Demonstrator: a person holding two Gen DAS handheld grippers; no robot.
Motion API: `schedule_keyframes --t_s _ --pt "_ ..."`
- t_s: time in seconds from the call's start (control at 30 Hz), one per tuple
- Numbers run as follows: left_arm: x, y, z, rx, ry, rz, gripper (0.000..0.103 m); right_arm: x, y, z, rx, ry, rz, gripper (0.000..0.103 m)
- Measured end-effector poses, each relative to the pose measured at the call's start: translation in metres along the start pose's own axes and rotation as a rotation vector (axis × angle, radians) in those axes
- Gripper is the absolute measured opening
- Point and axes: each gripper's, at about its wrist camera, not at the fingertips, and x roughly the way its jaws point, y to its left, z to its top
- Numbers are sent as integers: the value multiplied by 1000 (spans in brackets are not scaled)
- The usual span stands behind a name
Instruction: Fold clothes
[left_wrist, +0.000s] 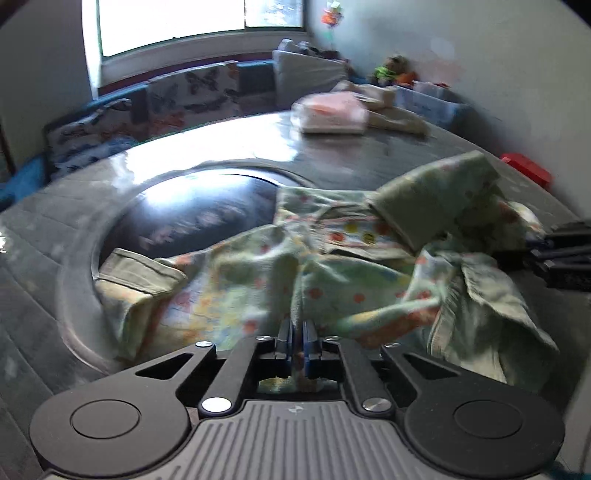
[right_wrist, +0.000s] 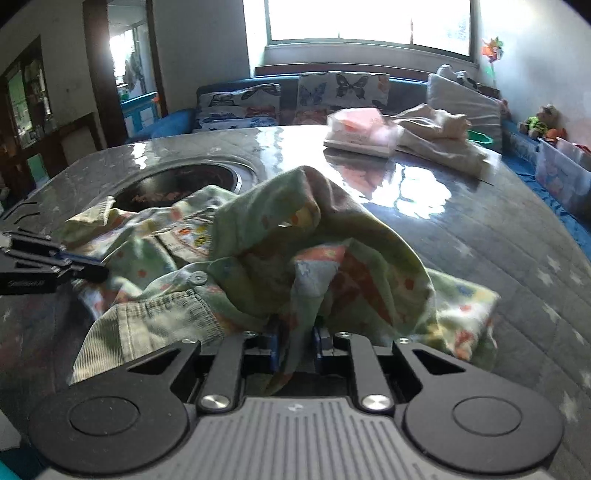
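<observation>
We saw the left tool (left_wrist: 296, 334) pinched tight on a fold of the green printed child's jacket (left_wrist: 332, 266). The right tool (right_wrist: 297, 343) was clamped on a thicker bunch of it. The jacket lay crumpled on the grey bench (right_wrist: 480, 236), partly over the round dark inset (left_wrist: 192, 218). Folded clothes (right_wrist: 364, 134) sat far back.
</observation>
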Motion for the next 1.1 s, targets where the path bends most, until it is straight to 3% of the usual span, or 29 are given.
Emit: schedule_keyframes --t_s 0.17,0.33,0.47,0.67,0.77,0.83,0.87,0.9,1.07,1.1 --pt "13 39 14 -72 -4 96 5 43 23 31 -44 -9 36 15" --pt "1 75 2 -132 15 162 5 80 57 61 -96 -6 92 11" --pt "-29 90 -22 -165 32 147 5 83 77 63 -163 10 170 8" --pt "-82 84 -64 -157 58 75 5 39 91 39 -312 76 266 7" --pt "-93 80 -75 -154 66 51 7 11 92 35 -349 55 262 12" --pt "-100 80 -76 -166 53 44 9 2 97 41 -379 -3 237 30" --pt "-103 81 -75 -174 41 36 12 -2 100 44 -396 -36 221 47" --pt "-107 82 -74 -181 26 30 14 -6 103 48 -413 -70 205 55" --pt "-126 81 -68 -184 -47 54 48 9 127 66 -519 -167 162 56" --pt "-127 80 -65 -183 -58 57 49 17 133 67 -540 -173 149 56"
